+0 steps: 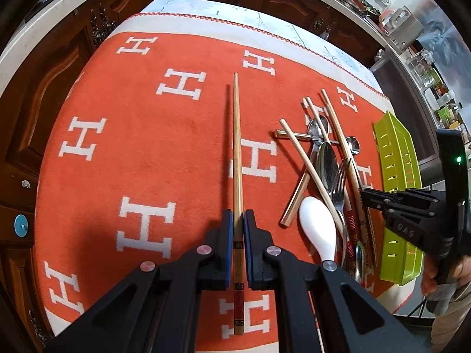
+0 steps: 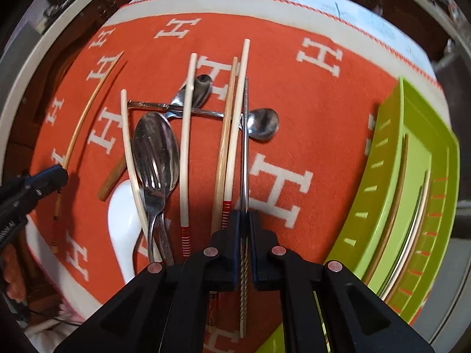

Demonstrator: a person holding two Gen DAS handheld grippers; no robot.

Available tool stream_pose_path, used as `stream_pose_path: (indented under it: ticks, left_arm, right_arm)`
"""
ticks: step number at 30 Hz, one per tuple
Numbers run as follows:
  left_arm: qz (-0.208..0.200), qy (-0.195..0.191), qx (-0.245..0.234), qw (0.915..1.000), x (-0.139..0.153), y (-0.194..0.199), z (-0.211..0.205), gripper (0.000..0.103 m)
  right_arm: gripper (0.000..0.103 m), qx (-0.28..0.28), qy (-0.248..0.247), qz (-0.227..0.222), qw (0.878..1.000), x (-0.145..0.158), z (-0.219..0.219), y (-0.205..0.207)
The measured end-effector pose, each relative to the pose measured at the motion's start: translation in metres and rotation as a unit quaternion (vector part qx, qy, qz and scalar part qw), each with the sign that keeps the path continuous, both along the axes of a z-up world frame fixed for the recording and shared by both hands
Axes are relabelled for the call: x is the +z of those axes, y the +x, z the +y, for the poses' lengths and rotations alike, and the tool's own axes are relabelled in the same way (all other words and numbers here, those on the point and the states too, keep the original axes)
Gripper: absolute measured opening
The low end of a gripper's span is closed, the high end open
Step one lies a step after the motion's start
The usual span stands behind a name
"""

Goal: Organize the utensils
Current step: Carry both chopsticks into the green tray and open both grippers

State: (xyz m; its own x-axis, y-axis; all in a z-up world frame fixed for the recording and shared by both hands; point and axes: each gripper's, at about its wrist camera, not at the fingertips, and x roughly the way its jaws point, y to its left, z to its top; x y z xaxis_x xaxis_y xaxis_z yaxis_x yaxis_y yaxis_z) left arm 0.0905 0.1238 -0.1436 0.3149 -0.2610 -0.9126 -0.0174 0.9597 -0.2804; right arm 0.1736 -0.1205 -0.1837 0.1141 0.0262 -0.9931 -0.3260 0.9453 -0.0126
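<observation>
Right wrist only — chopsticks inside green tray

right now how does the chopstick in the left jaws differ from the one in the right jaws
The left gripper holds a wooden chopstick, tan with a dark red patterned band near its thick end. The right gripper holds a metal chopstick, silvery, thinner, with a ridged grip end. The wooden one is apart from the utensil pile; the metal one is over it. Both are clamped near the thick end.
</observation>
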Motion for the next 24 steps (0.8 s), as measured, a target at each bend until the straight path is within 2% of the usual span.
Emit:
stream_pose_path:
  ticks: [4, 8, 12, 14, 19, 24]
  left_arm:
    - [-0.009, -0.022, 0.007, 0.9997, 0.01, -0.001, -0.001, 0.005]
    - [-0.023, -0.039, 0.008, 0.9989, 0.029, -0.002, -0.006, 0.005]
    - [-0.038, -0.061, -0.02, 0.9972, 0.052, -0.002, -0.031, 0.004]
    - [-0.04, -0.071, -0.039, 0.9959, 0.061, -0.001, -0.048, 0.004]
    - [-0.036, -0.099, -0.108, 0.9885, 0.079, 0.003, -0.112, 0.005]
    - [-0.025, -0.108, -0.167, 0.9797, 0.082, 0.006, -0.184, 0.005]
  right_arm:
    - [0.005, -0.028, 0.036, -0.01, 0.999, 0.01, -0.008, -0.005]
    - [0.005, -0.069, 0.101, -0.031, 0.992, 0.043, -0.031, -0.01]
    - [0.005, -0.108, 0.161, -0.054, 0.98, 0.083, -0.061, -0.024]
    - [0.005, -0.127, 0.175, -0.065, 0.974, 0.098, -0.08, -0.033]
    - [0.005, -0.189, 0.174, -0.08, 0.963, 0.115, -0.141, -0.054]
    - [0.005, -0.253, 0.158, -0.072, 0.952, 0.101, -0.208, -0.071]
